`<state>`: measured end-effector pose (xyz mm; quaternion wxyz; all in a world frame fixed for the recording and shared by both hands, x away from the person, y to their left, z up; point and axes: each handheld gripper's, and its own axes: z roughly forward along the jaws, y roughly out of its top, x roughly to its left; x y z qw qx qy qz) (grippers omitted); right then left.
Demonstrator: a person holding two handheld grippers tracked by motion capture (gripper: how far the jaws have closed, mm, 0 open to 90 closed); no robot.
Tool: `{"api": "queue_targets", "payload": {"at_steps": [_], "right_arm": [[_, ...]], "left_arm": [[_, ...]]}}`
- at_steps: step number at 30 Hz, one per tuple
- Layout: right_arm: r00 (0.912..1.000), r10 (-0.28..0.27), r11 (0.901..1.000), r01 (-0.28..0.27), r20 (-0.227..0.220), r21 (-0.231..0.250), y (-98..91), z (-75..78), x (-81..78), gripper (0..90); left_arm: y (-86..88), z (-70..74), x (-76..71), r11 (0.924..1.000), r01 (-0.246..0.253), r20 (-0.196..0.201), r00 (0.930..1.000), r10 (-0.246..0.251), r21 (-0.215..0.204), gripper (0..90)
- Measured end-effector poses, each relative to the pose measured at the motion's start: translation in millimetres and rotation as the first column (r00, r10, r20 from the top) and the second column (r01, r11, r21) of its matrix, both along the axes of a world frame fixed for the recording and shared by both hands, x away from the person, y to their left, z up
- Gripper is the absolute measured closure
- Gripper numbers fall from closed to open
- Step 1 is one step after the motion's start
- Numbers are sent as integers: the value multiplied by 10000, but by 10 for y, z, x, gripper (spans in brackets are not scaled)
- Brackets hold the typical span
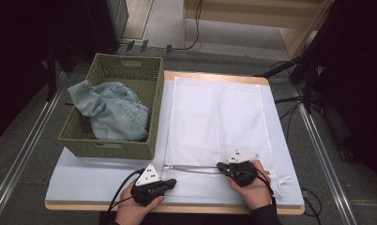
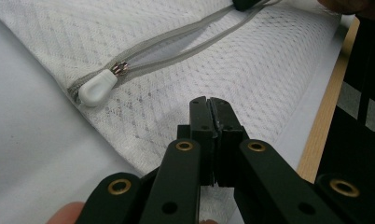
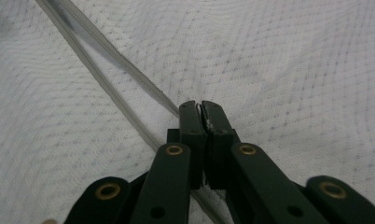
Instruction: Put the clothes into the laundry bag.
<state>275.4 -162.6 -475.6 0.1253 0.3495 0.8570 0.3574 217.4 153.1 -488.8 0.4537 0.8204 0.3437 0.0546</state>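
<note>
Right tool pinching, seemingly, mesh bag zipper edge; left tool pressed together beside it.

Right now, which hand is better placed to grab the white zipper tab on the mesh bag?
The left. Its tongs sit shut and empty just beside the white tab at the zipper's end, while the right tongs are closed farther along the zipper, away from it.

Zipper runs under right tool; whether mesh is pinched is unclear. Jeans partly hidden by basket wall.
</note>
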Motion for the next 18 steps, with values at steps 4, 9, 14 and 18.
{"api": "queue_targets", "payload": {"at_steps": [4, 9, 14, 18], "right_arm": [[9984, 0, 9995, -18, 572, 306, 22, 161, 105, 900], [9867, -1014, 9830, 797, 1274, 1655, -54, 266, 383, 900], [9958, -839, 9878, 783, 360, 1349, -66, -4, 432, 891], [9970, -712, 9875, 660, 311, 1434, -122, 4, 393, 840]], "left_arm": [[3, -1, -2, 10000, 65, 17, 10000, -65, -5, 889], [5, -1, -2, 9999, 101, 13, 9999, -101, -28, 877], [13, -5, 2, 9998, 136, -85, 9999, -138, -141, 859], [14, -6, 2, 9998, 154, -83, 9998, -155, -154, 855]]}}
